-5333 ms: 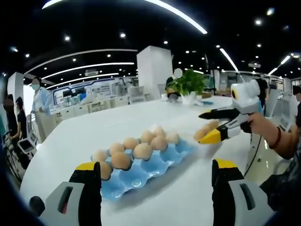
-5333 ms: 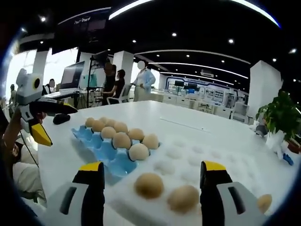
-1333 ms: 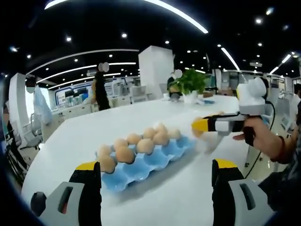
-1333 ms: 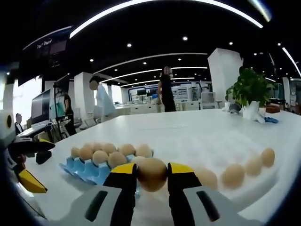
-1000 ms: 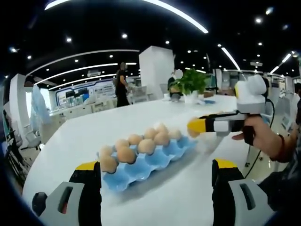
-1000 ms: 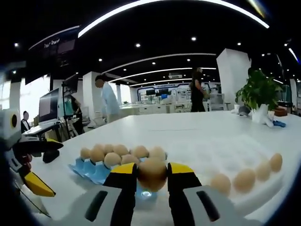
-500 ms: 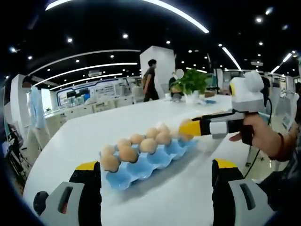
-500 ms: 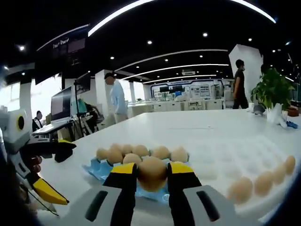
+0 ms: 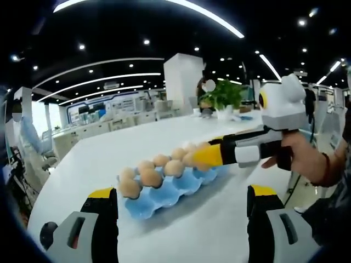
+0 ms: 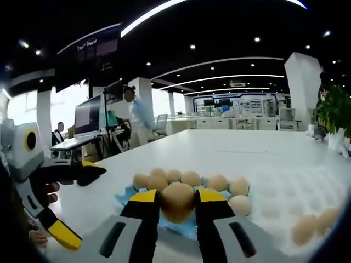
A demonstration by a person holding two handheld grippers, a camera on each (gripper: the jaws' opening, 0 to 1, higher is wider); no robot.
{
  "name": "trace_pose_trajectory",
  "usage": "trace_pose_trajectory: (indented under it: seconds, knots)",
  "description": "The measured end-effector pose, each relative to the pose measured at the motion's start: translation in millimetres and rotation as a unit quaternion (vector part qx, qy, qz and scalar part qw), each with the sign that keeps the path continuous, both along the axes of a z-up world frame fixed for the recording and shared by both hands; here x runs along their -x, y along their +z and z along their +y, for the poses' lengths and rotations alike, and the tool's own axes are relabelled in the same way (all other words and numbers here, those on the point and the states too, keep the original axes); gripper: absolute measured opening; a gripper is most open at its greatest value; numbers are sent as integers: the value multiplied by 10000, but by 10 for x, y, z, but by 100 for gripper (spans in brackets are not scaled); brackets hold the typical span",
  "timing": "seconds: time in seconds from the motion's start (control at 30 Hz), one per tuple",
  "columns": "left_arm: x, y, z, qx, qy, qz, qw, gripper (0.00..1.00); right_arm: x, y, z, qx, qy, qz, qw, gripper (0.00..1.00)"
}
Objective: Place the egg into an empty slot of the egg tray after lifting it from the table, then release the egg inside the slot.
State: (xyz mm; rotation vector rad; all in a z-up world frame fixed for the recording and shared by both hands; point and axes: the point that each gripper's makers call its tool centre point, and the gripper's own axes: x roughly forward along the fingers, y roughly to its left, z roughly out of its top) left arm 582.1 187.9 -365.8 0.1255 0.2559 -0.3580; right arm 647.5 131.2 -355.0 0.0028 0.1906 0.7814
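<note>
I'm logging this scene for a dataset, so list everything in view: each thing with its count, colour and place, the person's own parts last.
Held egg: one, tan, between the right gripper's fingers.
Egg tray: one, blue, on the white table, with empty slots along its near side.
Eggs in tray: about seven, tan, along the tray's far rows.
White tray: one, white, right of the blue tray in the right gripper view, a few tan eggs at its near edge.
Potted plant: one, green, far end of the table.
Left gripper: black with yellow tips, open, empty.
Right gripper: same colours, shut on the held egg, over the tray.
Hand: one, holding the right gripper.
</note>
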Motion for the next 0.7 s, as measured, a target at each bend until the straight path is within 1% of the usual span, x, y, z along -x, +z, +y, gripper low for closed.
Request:
trace_pose_trajectory:
  seconds: [0.17,0.33,0.57,0.7]
  knots:
    - [17,5,3,-60,-40,-6,10000,100,43,-21,164,64,260,15,9996,27]
    - [41,7,36,-94,-28,-18,10000,100,84,-47,325,154,520,-64,9985,27]
    - [72,-6,58,-103,-10,-16,9999,100,96,-66,469,261,648,-161,9974,27]
    - [98,-11,76,-92,-7,-29,10000,100,141,-73,584,278,809,-207,9961,27]
